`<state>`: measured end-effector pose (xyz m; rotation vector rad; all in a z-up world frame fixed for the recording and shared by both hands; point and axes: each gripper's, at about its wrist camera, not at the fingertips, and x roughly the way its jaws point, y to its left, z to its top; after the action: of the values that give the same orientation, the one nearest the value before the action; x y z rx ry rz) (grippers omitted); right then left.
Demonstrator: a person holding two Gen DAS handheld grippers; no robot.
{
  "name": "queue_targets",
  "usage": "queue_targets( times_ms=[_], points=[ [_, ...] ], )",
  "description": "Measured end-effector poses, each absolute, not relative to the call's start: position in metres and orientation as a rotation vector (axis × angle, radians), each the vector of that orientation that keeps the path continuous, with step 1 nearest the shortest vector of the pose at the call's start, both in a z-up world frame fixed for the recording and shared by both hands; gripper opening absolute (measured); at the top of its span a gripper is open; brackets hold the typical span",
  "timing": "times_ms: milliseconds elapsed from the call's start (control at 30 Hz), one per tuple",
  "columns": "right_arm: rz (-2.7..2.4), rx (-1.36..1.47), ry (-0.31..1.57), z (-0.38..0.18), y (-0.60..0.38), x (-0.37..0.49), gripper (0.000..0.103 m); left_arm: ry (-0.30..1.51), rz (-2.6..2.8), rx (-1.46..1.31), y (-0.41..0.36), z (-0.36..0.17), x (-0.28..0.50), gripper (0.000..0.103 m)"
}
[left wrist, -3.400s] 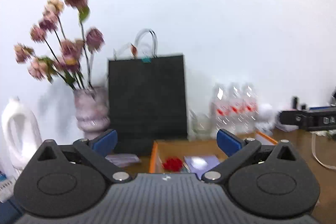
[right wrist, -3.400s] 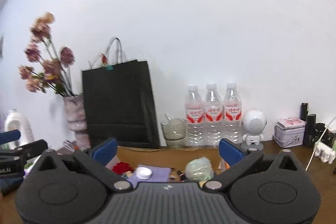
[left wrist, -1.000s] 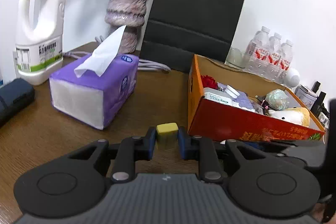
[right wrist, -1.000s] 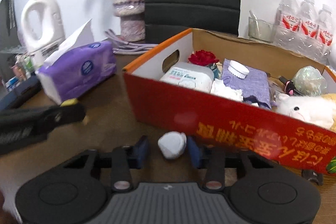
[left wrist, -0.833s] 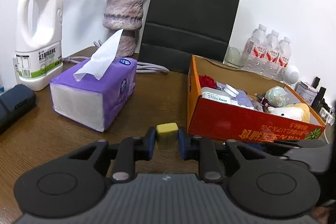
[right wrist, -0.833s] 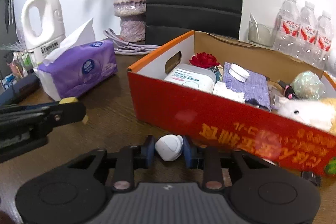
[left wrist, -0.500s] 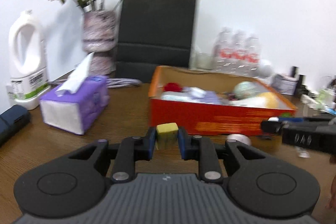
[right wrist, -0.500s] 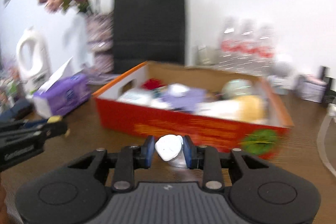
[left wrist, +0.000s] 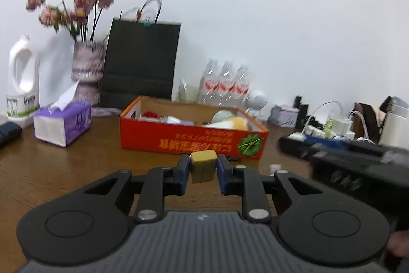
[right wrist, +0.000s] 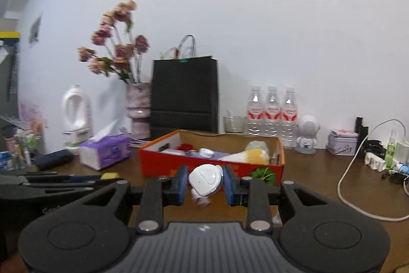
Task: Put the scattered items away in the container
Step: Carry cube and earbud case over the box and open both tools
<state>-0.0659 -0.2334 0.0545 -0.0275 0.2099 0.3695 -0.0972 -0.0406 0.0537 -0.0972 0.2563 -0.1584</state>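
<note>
Yellow block (left wrist: 203, 162) left view, white figure (right wrist: 206, 179) right

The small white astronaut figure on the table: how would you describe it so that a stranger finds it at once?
Start at the red cardboard box in the middle of the wooden table, then look behind its right end, near the wall. Right of the three water bottles stands the astronaut figure, the only round-headed white object there, left of a pink tin.

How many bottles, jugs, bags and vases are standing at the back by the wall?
Water bottles: 3
White jug: 1
Black bag: 1
Vase: 1
Total: 6
</note>
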Motion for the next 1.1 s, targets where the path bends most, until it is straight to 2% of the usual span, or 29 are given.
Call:
queue_targets(
  times_ms=[133,433,600,733,833,933,1100],
  points=[
    [0.393,0.017,0.196,0.051,-0.239,-0.087,0.028,0.192,-0.147,-0.095,-0.044,0.060,-0.117,0.023],
    [0.376,0.056,0.183,0.058,-0.252,-0.088,0.028,0.204,-0.138,-0.112,-0.041,0.063,-0.104,0.023],
    [0.367,0.097,0.198,0.070,-0.257,-0.050,0.028,0.196,-0.135,-0.107,-0.033,0.078,-0.056,0.023],
    [0.349,0.077,0.196,0.101,-0.256,0.017,0.028,0.194,-0.192,-0.019,-0.041,0.105,0.020,0.023],
    [0.377,0.121,0.257,0.128,-0.257,0.091,0.028,0.333,-0.261,-0.027,-0.048,0.122,0.104,0.024],
    [0.401,0.123,0.448,0.141,-0.245,0.180,0.028,0.576,-0.284,-0.088,-0.043,0.119,0.199,0.023],
    [0.377,0.120,0.813,0.109,-0.235,0.316,0.028,0.919,-0.284,-0.141,-0.039,0.078,0.320,0.023]
  ],
)
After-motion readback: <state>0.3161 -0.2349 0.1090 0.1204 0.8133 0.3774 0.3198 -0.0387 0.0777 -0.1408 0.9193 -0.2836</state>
